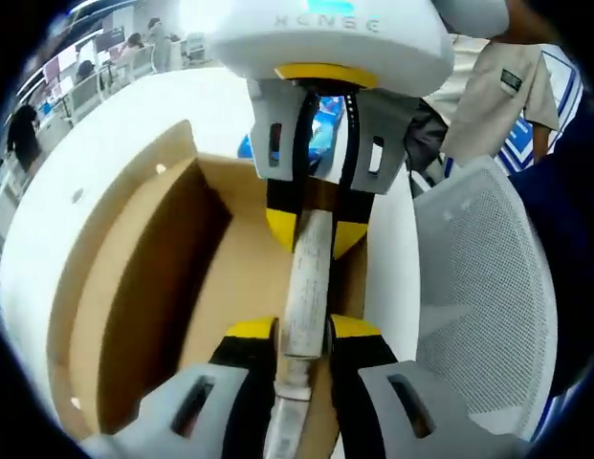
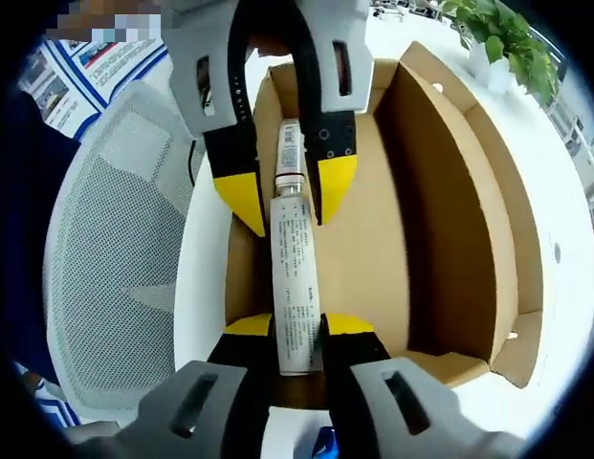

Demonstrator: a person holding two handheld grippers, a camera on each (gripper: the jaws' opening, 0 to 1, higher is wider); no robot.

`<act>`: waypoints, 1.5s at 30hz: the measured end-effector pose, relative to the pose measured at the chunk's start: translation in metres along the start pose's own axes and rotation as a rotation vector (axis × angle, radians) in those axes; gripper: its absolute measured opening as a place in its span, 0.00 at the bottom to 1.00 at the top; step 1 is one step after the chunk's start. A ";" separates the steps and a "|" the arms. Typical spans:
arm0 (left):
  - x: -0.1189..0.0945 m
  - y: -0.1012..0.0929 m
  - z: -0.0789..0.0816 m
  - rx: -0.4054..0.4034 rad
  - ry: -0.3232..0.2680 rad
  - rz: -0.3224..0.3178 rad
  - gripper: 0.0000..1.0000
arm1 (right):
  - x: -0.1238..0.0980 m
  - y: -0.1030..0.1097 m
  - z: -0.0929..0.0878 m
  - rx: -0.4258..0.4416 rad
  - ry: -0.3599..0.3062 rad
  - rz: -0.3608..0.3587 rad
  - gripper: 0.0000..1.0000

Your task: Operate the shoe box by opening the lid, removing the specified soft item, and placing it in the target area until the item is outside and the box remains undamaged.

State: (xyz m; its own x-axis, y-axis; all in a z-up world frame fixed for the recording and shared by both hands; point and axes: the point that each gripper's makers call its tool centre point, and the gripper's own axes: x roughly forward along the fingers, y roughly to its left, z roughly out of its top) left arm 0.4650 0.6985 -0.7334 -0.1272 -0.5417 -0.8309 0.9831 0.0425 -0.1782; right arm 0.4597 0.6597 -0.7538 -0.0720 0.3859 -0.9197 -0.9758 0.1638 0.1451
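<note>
Biggest thing going on is the white table (image 1: 210,105), round-edged, with the open cardboard shoe box (image 2: 440,210) sitting on it. In the right gripper view the box fills the middle, its lid flap standing open along the 3 o'clock side and the brown floor bare except for what's being held over it. In the left gripper view the same box (image 1: 153,287) sits from center toward 8 o'clock.

Next down in size, a white mesh office chair (image 2: 115,249) is pushed up just beside the table, at 9 o'clock in the right gripper view and around 4 o'clock in the left one (image 1: 478,277). A person in a beige shirt (image 1: 497,96) stands at 1 o'clock in the left gripper view, and there's a leafy green plant (image 2: 502,38) at 1 o'clock in the right gripper view.

Now the good bit: a white squeeze tube (image 2: 295,277) with printed text is hanging over the box interior, pinched at both ends. The right gripper (image 2: 297,330) has its yellow-tipped jaws closed narrow on the flat crimped end at 6 o'clock, and the left gripper (image 2: 287,196) comes in from 12 o'clock, clamped on the cap end. Same story flipped in the left gripper view: left gripper (image 1: 301,335) grips the tube (image 1: 306,277) at 6 o'clock, right gripper (image 1: 316,229) pinches it from 12. The tube runs straight between the two jaw pairs.
</note>
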 end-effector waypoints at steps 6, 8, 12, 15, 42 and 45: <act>0.004 0.004 -0.001 0.009 0.011 0.008 0.20 | 0.000 -0.004 0.001 0.011 -0.009 0.000 0.16; 0.007 0.005 -0.002 0.015 0.019 0.006 0.20 | 0.000 -0.004 0.001 0.018 -0.011 0.001 0.16; 0.011 0.006 -0.004 0.032 0.036 0.004 0.20 | 0.000 -0.004 0.001 0.027 -0.021 0.000 0.17; 0.016 0.008 -0.007 0.046 0.050 0.005 0.19 | 0.000 -0.004 0.001 0.041 -0.035 0.002 0.17; 0.031 0.008 -0.008 0.109 0.053 0.003 0.18 | 0.015 -0.003 -0.005 0.022 -0.033 -0.008 0.18; 0.030 0.007 -0.008 0.123 0.049 0.001 0.17 | 0.013 -0.002 -0.004 0.016 -0.037 -0.006 0.17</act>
State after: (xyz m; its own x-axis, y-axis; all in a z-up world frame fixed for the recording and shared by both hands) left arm 0.4670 0.6892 -0.7636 -0.1296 -0.5000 -0.8562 0.9916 -0.0616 -0.1141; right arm 0.4595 0.6605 -0.7680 -0.0581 0.4182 -0.9065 -0.9728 0.1803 0.1455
